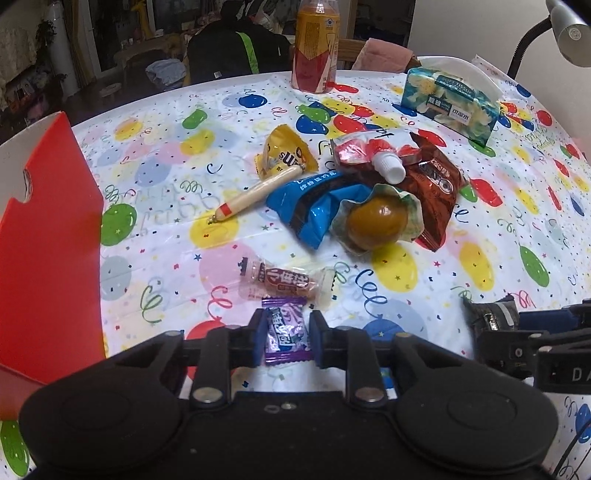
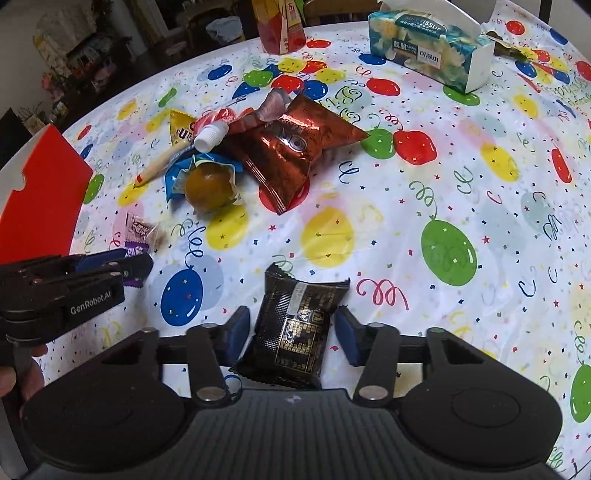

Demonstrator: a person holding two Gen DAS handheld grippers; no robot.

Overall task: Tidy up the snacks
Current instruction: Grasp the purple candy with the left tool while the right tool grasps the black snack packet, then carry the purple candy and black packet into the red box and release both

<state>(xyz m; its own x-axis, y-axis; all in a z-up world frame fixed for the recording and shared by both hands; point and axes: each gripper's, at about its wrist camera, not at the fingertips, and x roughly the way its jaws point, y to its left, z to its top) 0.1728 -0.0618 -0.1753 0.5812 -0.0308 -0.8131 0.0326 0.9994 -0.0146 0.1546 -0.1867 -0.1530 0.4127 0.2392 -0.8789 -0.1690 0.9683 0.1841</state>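
Note:
A purple candy (image 1: pixel 287 334) lies on the balloon-print tablecloth, and my left gripper (image 1: pixel 288 322) is shut on it, its pads touching both side edges. This gripper also shows in the right wrist view (image 2: pixel 118 266). My right gripper (image 2: pixel 291 317) stands open around a black snack packet (image 2: pixel 295 332), with a small gap on the right side. Just beyond the purple candy lies a clear-wrapped candy (image 1: pixel 280 282). A pile farther back holds a yellow packet (image 1: pixel 286 155), a sausage stick (image 1: pixel 258 192), a blue packet (image 1: pixel 310 206), a brown jelly cup (image 1: pixel 376 221), a red pouch (image 1: pixel 362 151) and a brown packet (image 1: pixel 432 192).
A red box (image 1: pixel 48 240) stands open at the table's left edge. At the back stand a drink bottle (image 1: pixel 316 48) and a tissue box (image 1: pixel 450 99), with a desk lamp (image 1: pixel 569 26) at the far right. A hand (image 2: pixel 22 373) holds the left gripper.

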